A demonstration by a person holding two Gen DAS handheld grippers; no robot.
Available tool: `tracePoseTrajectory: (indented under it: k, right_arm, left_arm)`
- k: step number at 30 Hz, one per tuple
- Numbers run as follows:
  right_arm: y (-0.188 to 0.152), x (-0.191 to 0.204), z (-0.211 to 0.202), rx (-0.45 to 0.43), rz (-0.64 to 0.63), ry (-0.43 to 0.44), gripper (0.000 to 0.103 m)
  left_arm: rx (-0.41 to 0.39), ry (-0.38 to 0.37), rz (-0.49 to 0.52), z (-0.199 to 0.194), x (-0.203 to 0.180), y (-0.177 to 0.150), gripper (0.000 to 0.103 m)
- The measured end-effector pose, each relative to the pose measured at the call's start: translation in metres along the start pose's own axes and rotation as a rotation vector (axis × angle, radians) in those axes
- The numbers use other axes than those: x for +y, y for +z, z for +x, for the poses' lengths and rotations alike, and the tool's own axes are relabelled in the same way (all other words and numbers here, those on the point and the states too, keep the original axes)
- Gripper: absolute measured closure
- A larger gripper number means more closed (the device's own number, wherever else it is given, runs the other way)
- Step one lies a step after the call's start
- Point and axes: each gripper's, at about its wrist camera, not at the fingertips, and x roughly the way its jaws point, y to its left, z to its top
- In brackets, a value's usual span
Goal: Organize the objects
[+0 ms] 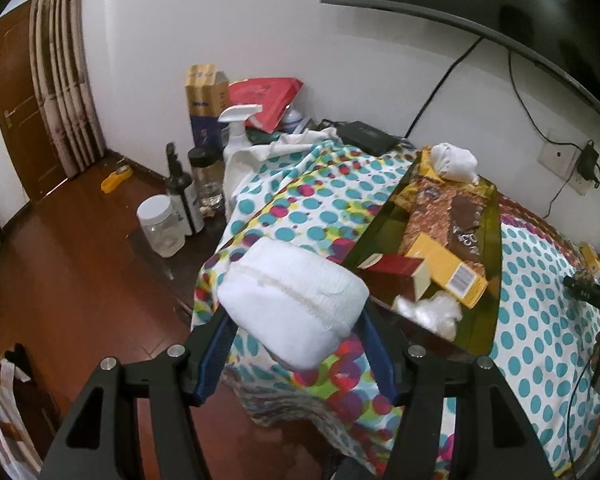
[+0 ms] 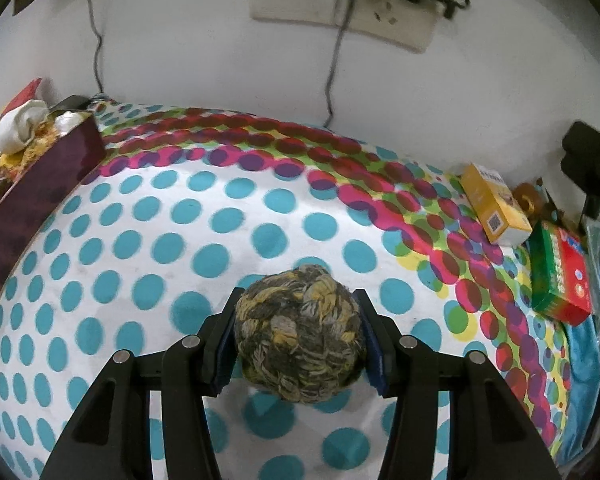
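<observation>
Right wrist view: rope ball (image 2: 300, 332) hiding tablecloth (image 2: 140, 240) beneath, gripped.

both grippers, left gripper (image 1: 292, 320) and right gripper (image 2: 300, 336), are matte black, with triangular cut-outs, round silver screws and what look like blue pads (image 2: 225, 344).

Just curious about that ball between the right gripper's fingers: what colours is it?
The rope ball is woven in mottled grey, yellow and dark olive strands, clearest in the right wrist view.
</observation>
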Motion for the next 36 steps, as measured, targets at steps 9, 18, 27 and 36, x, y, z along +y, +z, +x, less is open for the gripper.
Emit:
tracePoseTrajectory:
  k: [9, 18, 27, 36]
  right_arm:
    - [0.026, 0.076, -0.053, -0.077, -0.062, 0.165, 0.054]
    - [0.057, 0.192, -0.092, -0.104, -0.149, 0.349, 0.053]
    - [0.06, 0.27, -0.076, -0.051, -0.25, 0.338, 0.053]
    - [0.061, 0.29, -0.058, 0.009, -0.245, 0.286, 0.053]
  left_arm:
    - [0.004, 0.018, -0.037, -0.005, 0.022, -0.016, 0.041]
    - [-0.019, 0.064, -0.028, -0.007, 0.033, -0.025, 0.041]
    - [0.0, 0.08, -0.054, 0.009, 0.05, -0.032, 0.041]
    - [0.058, 0.075, -0.073, 0.027, 0.059, -0.037, 0.041]
